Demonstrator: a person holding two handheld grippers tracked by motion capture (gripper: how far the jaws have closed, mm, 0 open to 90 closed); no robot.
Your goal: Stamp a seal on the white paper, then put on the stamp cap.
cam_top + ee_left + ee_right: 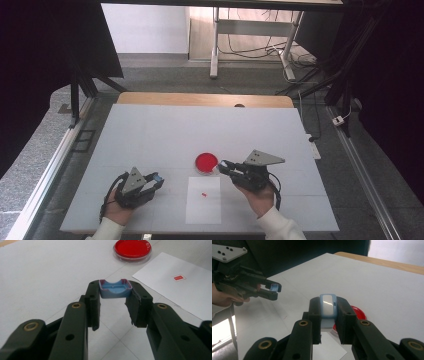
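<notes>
Right gripper point(327, 322) hides part of red dish point(359, 312).

Both grippers, the left gripper point(156, 180) and the right gripper point(224, 167), are matte black with linked jaws, brass-coloured pivot pins and small screw holes. Each carries a grey three-cornered plate dotted with dark screws and trails a black cable. The person wears white sleeves point(278, 226).
</notes>
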